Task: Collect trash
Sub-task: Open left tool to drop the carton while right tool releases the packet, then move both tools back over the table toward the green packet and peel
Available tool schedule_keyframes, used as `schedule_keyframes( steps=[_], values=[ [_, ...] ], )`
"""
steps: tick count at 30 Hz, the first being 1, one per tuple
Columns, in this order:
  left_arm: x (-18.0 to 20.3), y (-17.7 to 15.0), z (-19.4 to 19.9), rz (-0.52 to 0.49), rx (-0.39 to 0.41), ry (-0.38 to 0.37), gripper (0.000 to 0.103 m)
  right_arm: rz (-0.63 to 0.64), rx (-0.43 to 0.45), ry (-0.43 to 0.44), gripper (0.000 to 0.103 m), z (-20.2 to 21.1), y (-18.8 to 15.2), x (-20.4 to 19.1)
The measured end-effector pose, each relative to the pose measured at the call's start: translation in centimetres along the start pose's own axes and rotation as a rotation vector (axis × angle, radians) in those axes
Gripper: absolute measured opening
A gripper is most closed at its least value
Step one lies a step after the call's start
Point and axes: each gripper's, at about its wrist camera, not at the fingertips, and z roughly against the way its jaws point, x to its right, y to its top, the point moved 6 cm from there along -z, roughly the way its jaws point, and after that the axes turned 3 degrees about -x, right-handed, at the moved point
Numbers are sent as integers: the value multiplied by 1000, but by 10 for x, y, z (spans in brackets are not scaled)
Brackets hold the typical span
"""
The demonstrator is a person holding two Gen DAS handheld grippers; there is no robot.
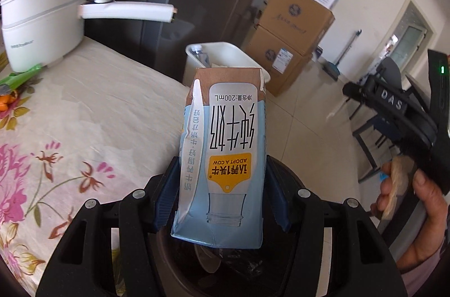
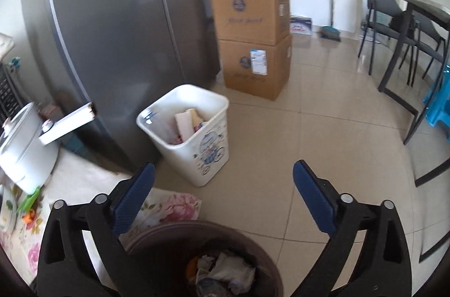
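Left fingers point(image 1: 222, 201) pinching milk carton point(image 1: 222, 150), right fingers point(image 2: 225, 201) spread empty; you're mid-carry, next drop carton into brown bin point(image 2: 168, 238) below.

Both wrist views tilt downward — sharing the white bin point(image 2: 187, 134), probably fridge point(image 2: 121, 44).

One milk carton point(image 1: 222, 153), two bins point(image 2: 194, 134) point(image 2: 208, 260), two stacked cardboard boxes point(image 2: 250, 35) past the tongs, one white pot point(image 1: 42, 24).
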Motion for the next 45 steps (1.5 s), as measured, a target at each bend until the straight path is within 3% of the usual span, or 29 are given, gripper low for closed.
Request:
schedule_keyframes(
  steps=[8, 12, 16, 20, 25, 45],
  values=[
    [24, -10, -24, -54, -76, -51, 57, 33, 25, -67, 96, -7, 5, 13],
    [33, -11, -29, -68, -84, -64, 73, 50, 32, -83, 96, -7, 6, 14],
    [28, -6, -28, -51, -67, -33, 73, 86, 44, -102, 96, -8, 5, 6],
    [11, 6, -21, -28, -9, 60, 73, 135, 62, -125, 96, -7, 3, -7],
    [-18, 24, -11, 40, 46, 118, 73, 202, 85, -130, 96, -4, -1, -29],
    [-133, 41, 16, 241, 85, 261, 73, 318, 59, 5, 96, -18, -29, -146]
  ],
)
